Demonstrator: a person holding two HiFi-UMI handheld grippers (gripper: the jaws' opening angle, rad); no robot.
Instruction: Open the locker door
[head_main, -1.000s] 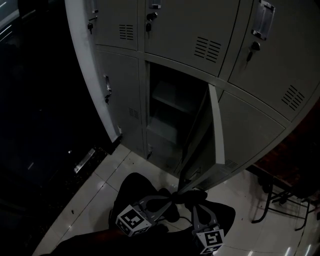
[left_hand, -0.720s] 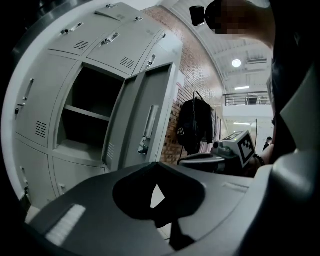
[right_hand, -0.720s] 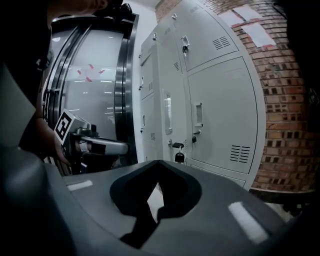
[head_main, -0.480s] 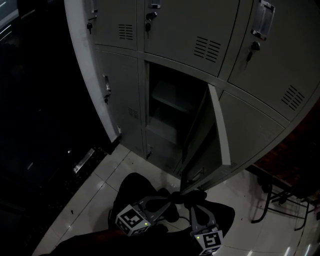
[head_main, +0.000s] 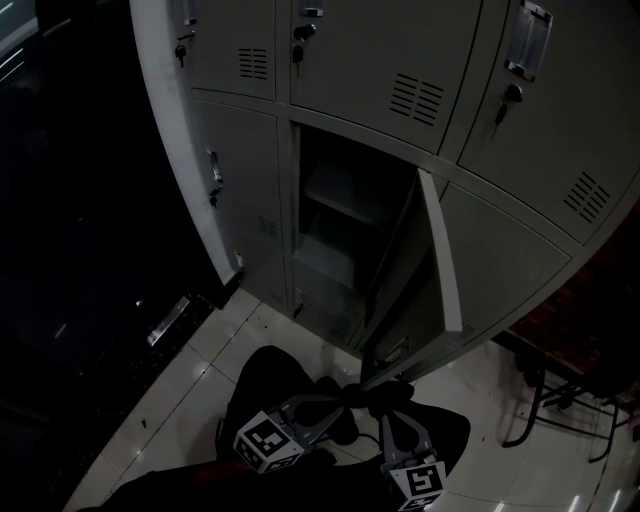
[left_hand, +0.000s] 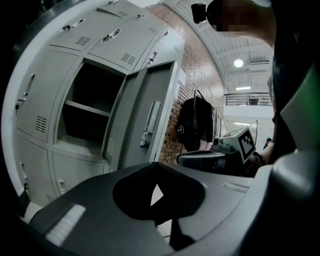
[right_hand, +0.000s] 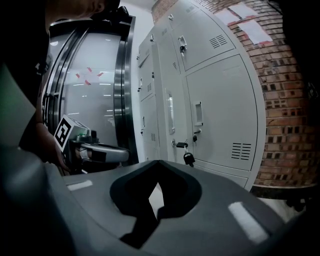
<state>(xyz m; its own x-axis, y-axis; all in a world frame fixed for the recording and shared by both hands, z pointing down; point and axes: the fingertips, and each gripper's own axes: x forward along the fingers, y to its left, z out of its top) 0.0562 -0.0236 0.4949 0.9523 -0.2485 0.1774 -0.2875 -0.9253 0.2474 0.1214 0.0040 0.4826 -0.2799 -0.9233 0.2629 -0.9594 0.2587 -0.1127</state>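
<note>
Both my tools are pressed together on nothing. The left tool (head_main: 343, 396) and the right tool (head_main: 388, 397) hang low in front of me, tips near each other. The locker door (head_main: 440, 255) stands swung out ahead of and above them, apart from both, and the bared compartment (head_main: 335, 210) lies beyond the left tool.

The door looks open enough, so I judge the risks to be these:

- **Door drifting:** neither tool holds the door, so a loose hinge could let it swing back toward the compartment.
- **Knocking the door:** its lower corner sits just ahead of the right tool, and lifting that tool carelessly could hit it.
- **Pushing too far:** a wider swing could bang the door against the neighbouring locker (head_main: 500, 270) beyond the right tool, where a key (right_hand: 189, 159) hangs from the lock.
- **Losing the handle:** going for the handle (left_hand: 150, 125) again with shut jaws would only shove it.
</note>
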